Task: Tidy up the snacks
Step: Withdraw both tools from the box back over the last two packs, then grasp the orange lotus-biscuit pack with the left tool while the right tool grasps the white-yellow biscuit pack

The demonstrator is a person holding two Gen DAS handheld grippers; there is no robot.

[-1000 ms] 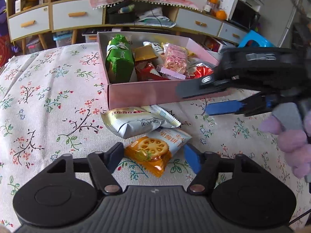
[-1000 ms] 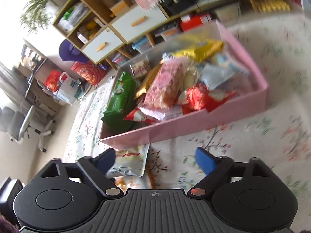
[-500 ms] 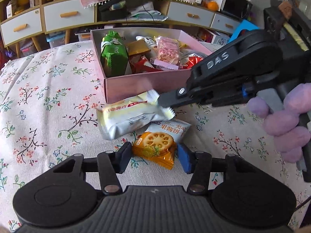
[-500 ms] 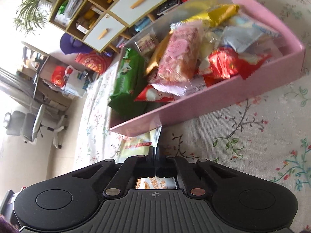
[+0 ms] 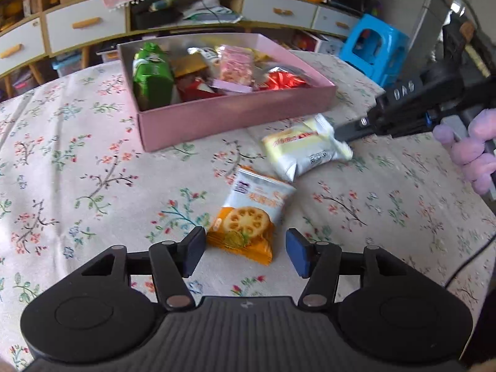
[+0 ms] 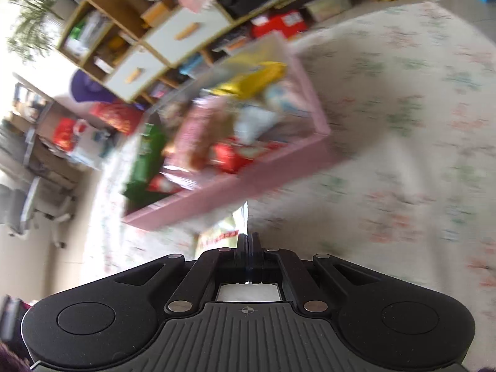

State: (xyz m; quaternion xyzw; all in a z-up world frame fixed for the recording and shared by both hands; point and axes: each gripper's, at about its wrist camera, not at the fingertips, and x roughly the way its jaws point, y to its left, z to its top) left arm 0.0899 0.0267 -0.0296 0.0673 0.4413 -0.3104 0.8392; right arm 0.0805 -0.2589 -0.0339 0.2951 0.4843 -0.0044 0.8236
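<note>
A pink box (image 5: 235,114) full of snack packs stands on the floral tablecloth. My right gripper (image 5: 339,131) is shut on the crimped end of a pale yellow snack pack (image 5: 305,150) and holds it to the right of the box's front corner. In the blurred right wrist view the pack's edge (image 6: 245,217) sticks out between the closed fingers (image 6: 248,241), with the box (image 6: 235,183) beyond. My left gripper (image 5: 245,252) is open, its fingers either side of the near end of an orange-and-white cracker pack (image 5: 248,217) lying on the cloth.
The table's right edge (image 5: 483,204) is close behind the right gripper. A blue stool (image 5: 372,49) and a low cabinet with drawers (image 5: 77,28) stand beyond the table. A cable (image 5: 468,263) hangs at the right.
My right gripper closed on the pale yellow pack and pulled it right, off the cracker pack and away from the box front. My left gripper opened a little wider around the cracker pack.
</note>
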